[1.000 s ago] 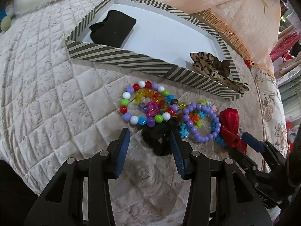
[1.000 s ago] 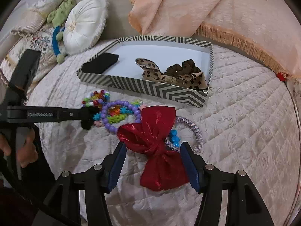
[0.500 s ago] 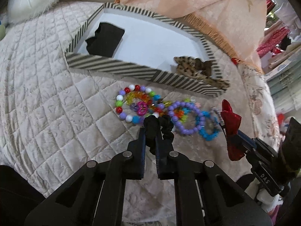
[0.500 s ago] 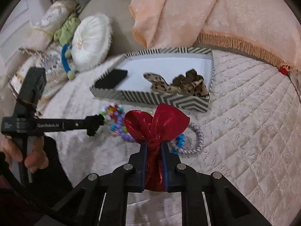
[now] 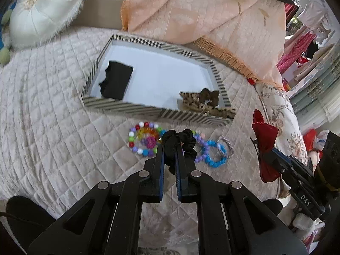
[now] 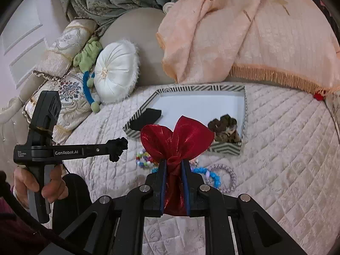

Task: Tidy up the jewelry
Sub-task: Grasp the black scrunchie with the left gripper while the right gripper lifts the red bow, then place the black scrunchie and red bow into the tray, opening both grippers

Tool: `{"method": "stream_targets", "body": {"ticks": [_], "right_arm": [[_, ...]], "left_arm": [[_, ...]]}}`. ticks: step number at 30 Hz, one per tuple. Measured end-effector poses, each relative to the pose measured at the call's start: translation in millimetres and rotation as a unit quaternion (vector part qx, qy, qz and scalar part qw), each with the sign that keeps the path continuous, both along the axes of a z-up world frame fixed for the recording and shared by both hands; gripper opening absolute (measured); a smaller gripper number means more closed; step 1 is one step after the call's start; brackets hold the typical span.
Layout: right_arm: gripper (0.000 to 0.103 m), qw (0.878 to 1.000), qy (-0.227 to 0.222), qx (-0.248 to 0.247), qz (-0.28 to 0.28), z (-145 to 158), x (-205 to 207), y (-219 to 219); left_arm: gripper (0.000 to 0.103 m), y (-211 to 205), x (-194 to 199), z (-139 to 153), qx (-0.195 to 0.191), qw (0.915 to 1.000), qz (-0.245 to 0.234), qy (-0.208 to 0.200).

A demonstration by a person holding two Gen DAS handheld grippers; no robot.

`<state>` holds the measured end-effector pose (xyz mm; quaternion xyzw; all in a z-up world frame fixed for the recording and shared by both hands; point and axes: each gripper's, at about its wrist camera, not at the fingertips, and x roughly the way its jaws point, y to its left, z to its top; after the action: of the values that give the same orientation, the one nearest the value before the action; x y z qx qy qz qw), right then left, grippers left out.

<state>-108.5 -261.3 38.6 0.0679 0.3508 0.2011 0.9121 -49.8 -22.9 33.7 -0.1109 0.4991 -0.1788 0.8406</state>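
My left gripper (image 5: pixel 169 148) is shut on a black scrunchie (image 5: pixel 180 141) and holds it above the quilt; it also shows in the right wrist view (image 6: pixel 116 149). My right gripper (image 6: pixel 173 164) is shut on a red bow (image 6: pixel 177 138), lifted; the bow shows at the right of the left wrist view (image 5: pixel 264 140). A striped tray (image 5: pixel 127 107) holds a black cloth item (image 5: pixel 116 79) and a leopard bow (image 5: pixel 204 103). Beaded bracelets (image 5: pixel 141 139), a blue bracelet (image 5: pixel 215 155) and a braided band (image 6: pixel 230 175) lie on the quilt in front of the tray.
The quilted bed cover (image 5: pixel 46 114) carries everything. A white round cushion (image 6: pixel 115 79), a green plush toy (image 6: pixel 88 54) and a patterned pillow (image 6: pixel 70 89) lie at the left. A peach fringed throw (image 6: pixel 244 42) is draped behind the tray.
Both grippers closed, the left on the black scrunchie and the right on the red bow, then lifted them off the quilt. The blue bracelet and braided band came into view.
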Motion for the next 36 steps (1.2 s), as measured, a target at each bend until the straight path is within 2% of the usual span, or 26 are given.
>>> {"method": "stream_targets", "body": {"ticks": [6,18,29,36], "right_arm": [[0.013,1.000,-0.012,-0.007,0.002,8.6,7.4,5.7],[0.013,1.000,-0.013,-0.023,-0.009,14.6,40.2,9.0],[0.013,0.999,0.001,-0.036,-0.013,11.5,98.3,13.1],[0.013,0.999,0.017,-0.048,-0.012,4.4,145.4,15.1]], "left_arm": [[0.008,-2.8,6.4,15.5,0.024,0.9993,0.006,-0.026],[0.008,-8.9,34.5,18.6,0.072,0.9958,0.017,-0.053],[0.008,-21.8,77.7,7.9,0.110,0.9915,0.023,-0.066],[0.008,-30.0,110.4,-5.7,0.109,0.9923,0.027,-0.052]]}}
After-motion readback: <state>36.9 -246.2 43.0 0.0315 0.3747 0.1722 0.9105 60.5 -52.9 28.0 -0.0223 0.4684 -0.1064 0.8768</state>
